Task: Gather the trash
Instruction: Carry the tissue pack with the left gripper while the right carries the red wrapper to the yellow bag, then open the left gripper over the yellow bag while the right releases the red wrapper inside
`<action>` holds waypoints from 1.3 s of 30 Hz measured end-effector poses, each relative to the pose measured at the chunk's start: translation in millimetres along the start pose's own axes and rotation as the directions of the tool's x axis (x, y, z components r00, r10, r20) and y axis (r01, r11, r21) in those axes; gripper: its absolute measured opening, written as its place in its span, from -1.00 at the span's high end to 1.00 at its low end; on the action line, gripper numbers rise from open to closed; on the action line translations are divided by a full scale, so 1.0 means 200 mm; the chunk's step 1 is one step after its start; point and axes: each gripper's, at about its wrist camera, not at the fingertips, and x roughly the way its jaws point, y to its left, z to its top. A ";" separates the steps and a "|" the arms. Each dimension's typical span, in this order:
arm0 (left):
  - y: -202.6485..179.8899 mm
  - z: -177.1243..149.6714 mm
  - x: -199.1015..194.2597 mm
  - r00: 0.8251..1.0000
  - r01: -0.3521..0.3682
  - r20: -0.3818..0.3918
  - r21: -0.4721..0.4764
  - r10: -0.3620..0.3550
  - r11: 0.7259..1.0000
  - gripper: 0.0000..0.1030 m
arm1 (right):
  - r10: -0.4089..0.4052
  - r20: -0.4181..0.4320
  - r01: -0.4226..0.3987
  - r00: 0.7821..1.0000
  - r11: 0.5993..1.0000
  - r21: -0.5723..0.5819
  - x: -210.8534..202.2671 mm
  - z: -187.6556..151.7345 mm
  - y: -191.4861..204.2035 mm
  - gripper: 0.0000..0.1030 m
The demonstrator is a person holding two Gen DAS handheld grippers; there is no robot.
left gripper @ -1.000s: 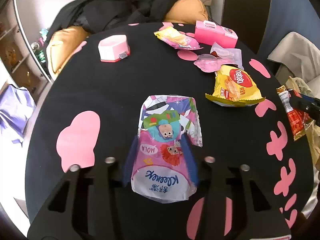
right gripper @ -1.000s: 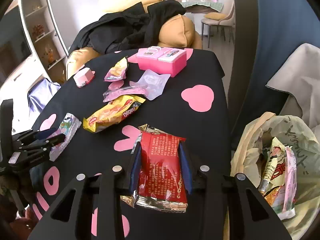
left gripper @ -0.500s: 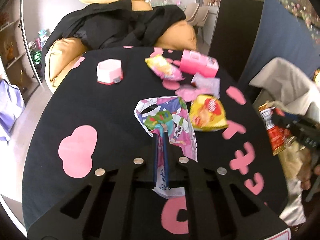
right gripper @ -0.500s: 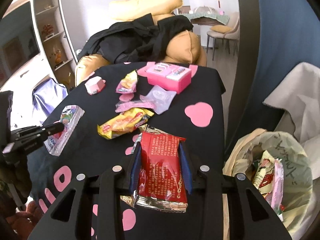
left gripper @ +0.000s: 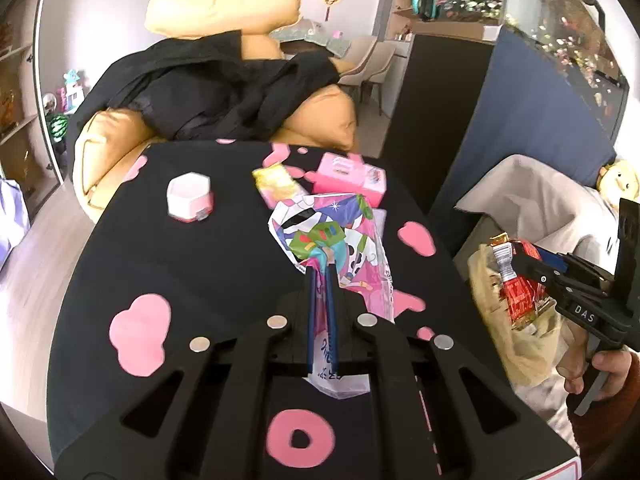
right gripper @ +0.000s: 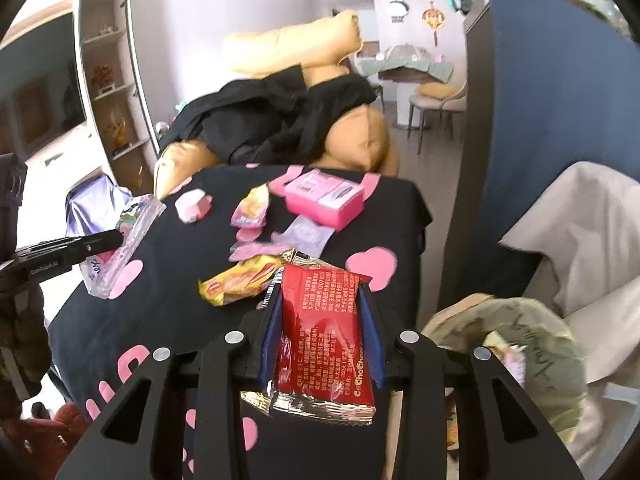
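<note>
The left gripper (left gripper: pixel 323 276) has its jaws pressed almost together, pinching a colourful tissue packet (left gripper: pixel 336 240) that crumples and hangs above the table (left gripper: pixel 208 272). The right gripper (right gripper: pixel 320 320) has its jaws partly spread and clamped on the sides of a red snack wrapper (right gripper: pixel 320 320), which is held flat, its silver end towards the camera. From the left view this gripper shows at the right edge, a hand (left gripper: pixel 600 372) on its grip, with the wrapper over a beige trash bag (right gripper: pixel 520 328) beside the table.

On the black cloth with pink shapes lie a yellow snack bag (right gripper: pixel 240 280), just beyond the red wrapper, then a clear plastic wrapper (right gripper: pixel 308 236), a pink-and-yellow packet (right gripper: pixel 252 208), a pink box (right gripper: pixel 324 198) and a small pink-and-white container (left gripper: pixel 190 198). Behind the table stands a tan sofa (left gripper: pixel 328 116) draped with black clothes (left gripper: pixel 216 88).
</note>
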 end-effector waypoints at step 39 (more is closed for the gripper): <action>-1.35 -0.05 0.61 0.891 0.433 -0.266 0.255 -0.368 0.864 0.91 | -0.363 0.120 0.332 0.924 0.918 0.216 -0.62 -0.27 -0.89 0.33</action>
